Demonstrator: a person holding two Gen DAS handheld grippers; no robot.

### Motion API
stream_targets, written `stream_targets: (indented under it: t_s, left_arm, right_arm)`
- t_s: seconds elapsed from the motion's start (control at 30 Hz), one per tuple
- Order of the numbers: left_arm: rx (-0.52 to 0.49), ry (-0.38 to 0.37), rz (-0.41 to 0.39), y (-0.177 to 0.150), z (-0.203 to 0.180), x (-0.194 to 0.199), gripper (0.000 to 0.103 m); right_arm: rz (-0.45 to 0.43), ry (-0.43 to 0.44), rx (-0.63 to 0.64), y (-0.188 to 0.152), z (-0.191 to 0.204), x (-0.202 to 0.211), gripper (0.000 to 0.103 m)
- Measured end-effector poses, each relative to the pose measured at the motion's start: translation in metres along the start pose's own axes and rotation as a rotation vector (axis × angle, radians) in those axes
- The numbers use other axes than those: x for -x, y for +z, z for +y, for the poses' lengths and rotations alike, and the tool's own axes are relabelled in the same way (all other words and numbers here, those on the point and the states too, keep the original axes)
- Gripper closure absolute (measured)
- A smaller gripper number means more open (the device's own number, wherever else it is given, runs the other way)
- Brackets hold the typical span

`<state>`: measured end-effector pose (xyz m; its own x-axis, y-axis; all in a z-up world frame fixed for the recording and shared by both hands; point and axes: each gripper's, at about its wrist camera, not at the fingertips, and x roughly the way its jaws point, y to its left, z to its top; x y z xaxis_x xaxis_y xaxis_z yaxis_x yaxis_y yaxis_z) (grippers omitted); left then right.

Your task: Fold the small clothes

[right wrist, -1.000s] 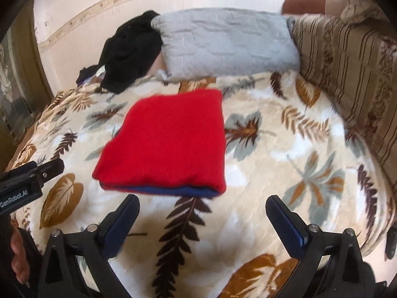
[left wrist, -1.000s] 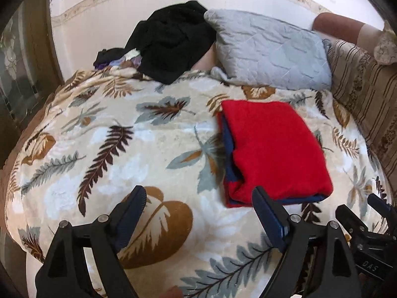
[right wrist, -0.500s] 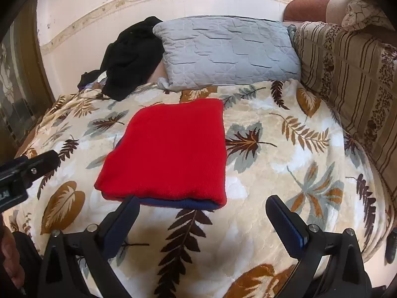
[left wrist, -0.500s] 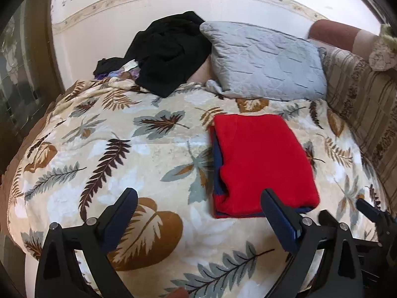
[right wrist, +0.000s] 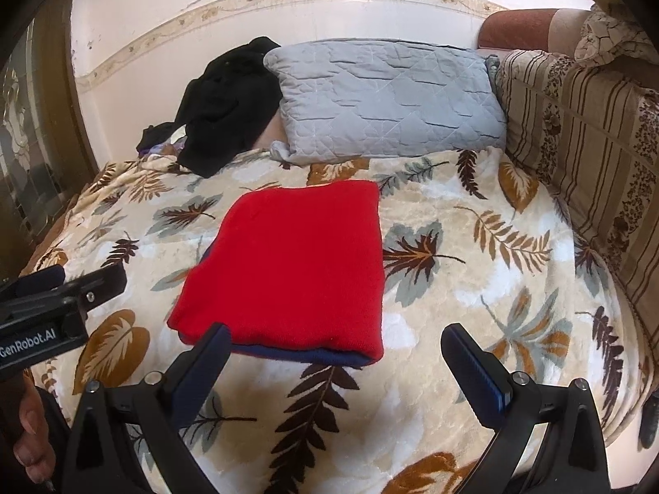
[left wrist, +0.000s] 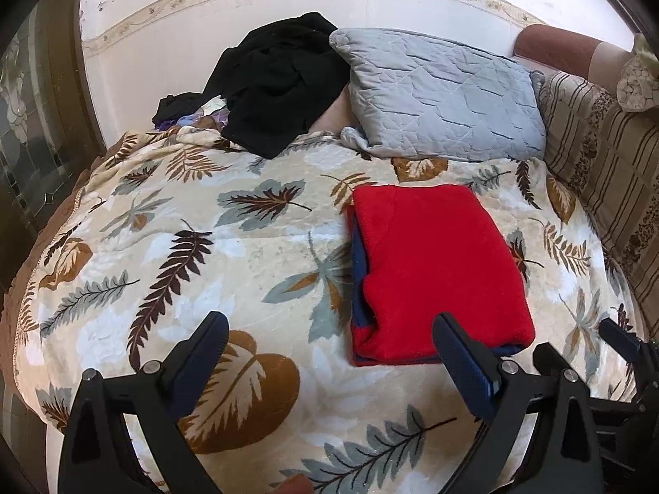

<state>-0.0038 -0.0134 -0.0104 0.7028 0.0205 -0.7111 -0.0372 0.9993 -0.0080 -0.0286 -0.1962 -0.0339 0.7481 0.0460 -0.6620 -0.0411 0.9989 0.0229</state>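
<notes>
red-and-navy garment (left wrist: 436, 263), leaf-print cream blanket (left wrist: 197, 255), grey quilted pillow (left wrist: 440, 94)

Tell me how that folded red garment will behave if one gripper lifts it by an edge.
The red garment looks like soft knit, so it would probably droop and unfold. Its stacked layers with blue trim may slide apart. It likely drags on the plush blanket.

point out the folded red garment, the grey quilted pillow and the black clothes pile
folded red garment (right wrist: 296, 259), right wrist view, middle of its red top layer
grey quilted pillow (right wrist: 383, 99), right wrist view, centre of its quilted face
black clothes pile (left wrist: 280, 78), left wrist view, middle of the heap
</notes>
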Motion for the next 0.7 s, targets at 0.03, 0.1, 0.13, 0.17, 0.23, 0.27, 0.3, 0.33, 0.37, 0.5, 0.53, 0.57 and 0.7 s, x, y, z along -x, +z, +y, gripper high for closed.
stream_targets:
  t_s: [0.03, 0.1, 0.13, 0.17, 0.23, 0.27, 0.3, 0.33, 0.37, 0.5, 0.53, 0.57, 0.7]
  left_arm:
    - [-0.001, -0.004, 0.001, 0.0004, -0.0005, -0.0002, 0.004]
    - [-0.002, -0.010, 0.002, 0.0011, -0.0013, -0.0002, 0.004]
    - [-0.003, -0.012, 0.002, 0.0015, -0.0021, 0.0000, 0.004]
    - [-0.004, -0.014, 0.002, 0.0022, -0.0027, 0.0001, 0.004]
    - [-0.001, -0.017, 0.000, 0.0033, -0.0029, 0.0009, 0.004]
    - [-0.001, -0.018, -0.001, 0.0039, -0.0031, 0.0012, 0.004]
    - [-0.001, -0.020, 0.000, 0.0043, -0.0036, 0.0011, 0.004]
    - [-0.002, -0.022, 0.001, 0.0048, -0.0041, 0.0008, 0.004]
    - [-0.004, -0.021, 0.000, 0.0051, -0.0044, 0.0007, 0.004]
    - [-0.002, -0.029, 0.008, 0.0062, -0.0051, -0.0004, 0.004]
    - [-0.002, -0.028, 0.008, 0.0065, -0.0053, -0.0005, 0.004]
    - [-0.003, -0.028, 0.006, 0.0066, -0.0055, -0.0004, 0.004]
    - [-0.007, -0.023, -0.003, 0.0068, -0.0063, -0.0011, 0.004]
  right_arm:
    - [0.001, 0.003, 0.002, 0.0003, 0.0001, -0.0005, 0.000]
    - [0.001, 0.005, 0.003, 0.0005, 0.0008, -0.0005, 0.000]
    - [0.001, 0.007, 0.005, 0.0009, 0.0013, -0.0008, 0.000]
    - [0.001, 0.008, 0.006, 0.0007, 0.0018, -0.0008, 0.000]
    - [0.005, 0.009, 0.013, 0.0009, 0.0033, -0.0017, 0.000]
    - [0.007, 0.009, 0.014, 0.0004, 0.0042, -0.0016, 0.000]
    - [0.009, 0.010, 0.016, 0.0005, 0.0047, -0.0021, 0.000]
    - [0.010, 0.009, 0.018, 0.0006, 0.0052, -0.0027, 0.000]
    - [0.010, 0.010, 0.019, 0.0010, 0.0048, -0.0035, 0.000]
    - [0.008, 0.007, 0.020, 0.0013, 0.0062, -0.0030, 0.000]
    - [0.007, 0.007, 0.022, 0.0028, 0.0053, -0.0041, 0.000]
    - [0.007, 0.005, 0.023, 0.0040, 0.0045, -0.0049, 0.000]
    - [0.010, -0.006, 0.023, 0.0087, 0.0016, -0.0090, 0.000]
